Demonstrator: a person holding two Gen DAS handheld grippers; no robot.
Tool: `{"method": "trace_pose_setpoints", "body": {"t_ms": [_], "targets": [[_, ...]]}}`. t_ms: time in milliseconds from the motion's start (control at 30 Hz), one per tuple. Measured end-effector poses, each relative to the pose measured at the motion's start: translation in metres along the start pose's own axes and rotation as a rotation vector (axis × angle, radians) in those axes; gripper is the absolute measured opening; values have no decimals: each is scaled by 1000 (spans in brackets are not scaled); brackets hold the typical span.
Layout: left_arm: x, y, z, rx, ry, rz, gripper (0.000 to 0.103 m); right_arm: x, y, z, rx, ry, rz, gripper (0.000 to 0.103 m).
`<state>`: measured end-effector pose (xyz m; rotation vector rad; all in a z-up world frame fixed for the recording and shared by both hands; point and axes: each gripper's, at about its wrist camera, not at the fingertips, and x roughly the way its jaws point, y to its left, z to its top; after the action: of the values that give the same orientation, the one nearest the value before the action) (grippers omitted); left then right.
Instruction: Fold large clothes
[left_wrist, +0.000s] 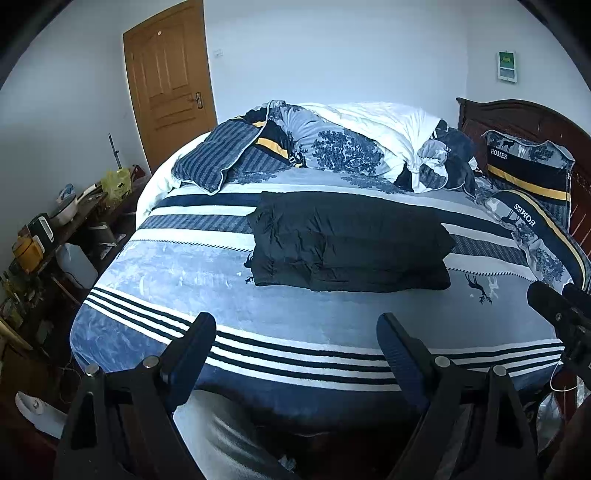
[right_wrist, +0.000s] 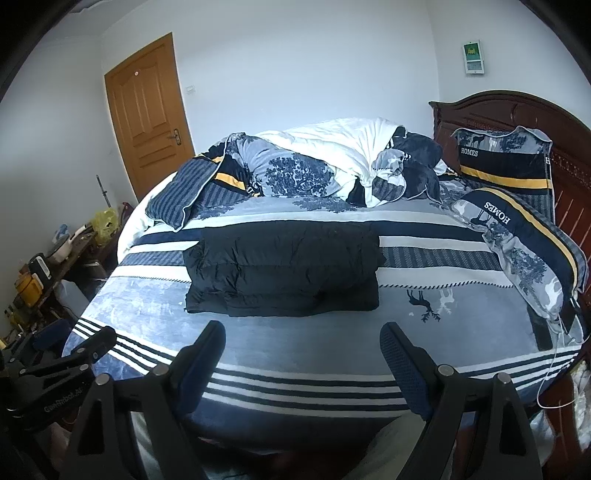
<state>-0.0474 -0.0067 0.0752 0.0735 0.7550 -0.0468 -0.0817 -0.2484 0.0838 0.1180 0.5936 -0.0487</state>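
I stand at the near edge of a big bed (left_wrist: 155, 266) with a blue, white and dark striped blanket on it. My left fingers (left_wrist: 295, 339) are wide open and hold nothing. My right fingers (right_wrist: 303, 343) are wide open too, and they are empty. Both hang over the striped near edge of the bed and do not touch the cloth.

The big dark jacket (left_wrist: 347, 243) lies folded in a puffy flat stack in the middle of the bed. It is past my fingers, well apart from them. In the right view the jacket (right_wrist: 284, 269) sits straight ahead, between my two fingers but farther away. In the left view it sits a bit to the right.

Behind the jacket there is a messy heap of bedding (left_wrist: 332, 144), white and blue with tree prints. Two pillows (right_wrist: 517, 243) with the word HOMES lie on the right, by the dark wooden headboard (right_wrist: 569, 177). One stands up against the headboard and one lies flat in front of it.

A brown door (left_wrist: 168, 66) is shut in the far wall. On the left, a low desk (left_wrist: 79, 218) is full of small things, like a pot and a yellow box. In the left view I can see my other gripper at the right edge.
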Motion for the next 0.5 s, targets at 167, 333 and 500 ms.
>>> {"method": "trace_pose_setpoints", "body": {"t_ms": [167,333,500], "targets": [[2,1,1,0,4,-2,89,5,2,2,-6,4,0,88],[9,1,2,-2,21,-5,89,10,3,2,-11,11,-8,88],[12,0,2,-5,16,5,89,14,4,0,-14,19,-11,88]]}}
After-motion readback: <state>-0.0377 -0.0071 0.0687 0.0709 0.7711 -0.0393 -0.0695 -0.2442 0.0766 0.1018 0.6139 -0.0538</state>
